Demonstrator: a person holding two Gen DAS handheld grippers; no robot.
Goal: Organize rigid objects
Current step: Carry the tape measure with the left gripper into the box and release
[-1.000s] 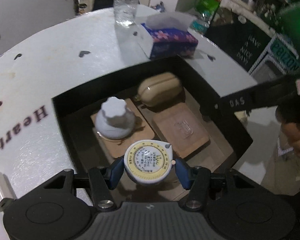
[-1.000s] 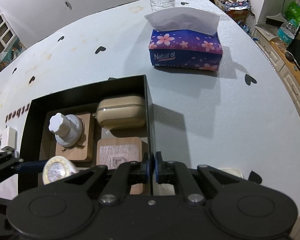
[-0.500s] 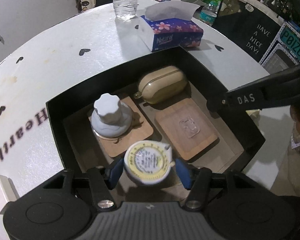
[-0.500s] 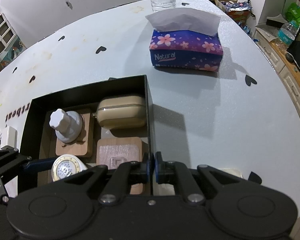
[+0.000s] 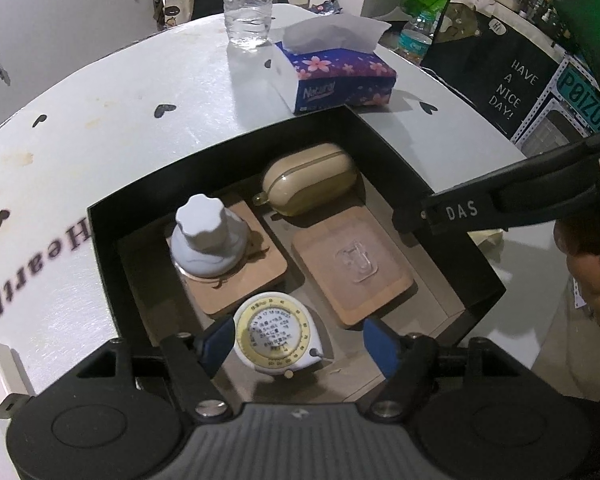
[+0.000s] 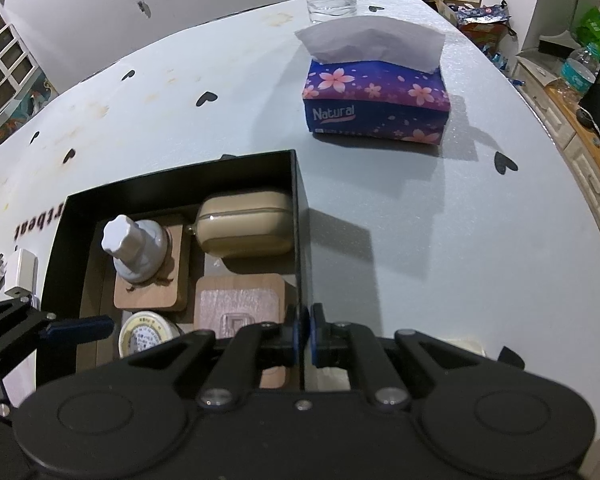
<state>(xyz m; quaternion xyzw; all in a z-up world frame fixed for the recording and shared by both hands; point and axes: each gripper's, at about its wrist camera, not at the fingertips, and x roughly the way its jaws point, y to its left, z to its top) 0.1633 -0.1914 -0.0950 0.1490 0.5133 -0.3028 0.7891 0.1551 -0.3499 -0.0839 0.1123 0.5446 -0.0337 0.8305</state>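
Round tape measure (image 5: 275, 334) lies flat on box (image 5: 480, 268) floor between wide-open left gripper (image 5: 298, 342) jaws, hugging left finger, no long axis; right gripper (image 6: 305, 334) pinches box's right wall.

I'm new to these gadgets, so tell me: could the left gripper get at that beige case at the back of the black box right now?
Probably yes. The left gripper is open, the beige case lies uncovered, and only the low tape measure sits between.
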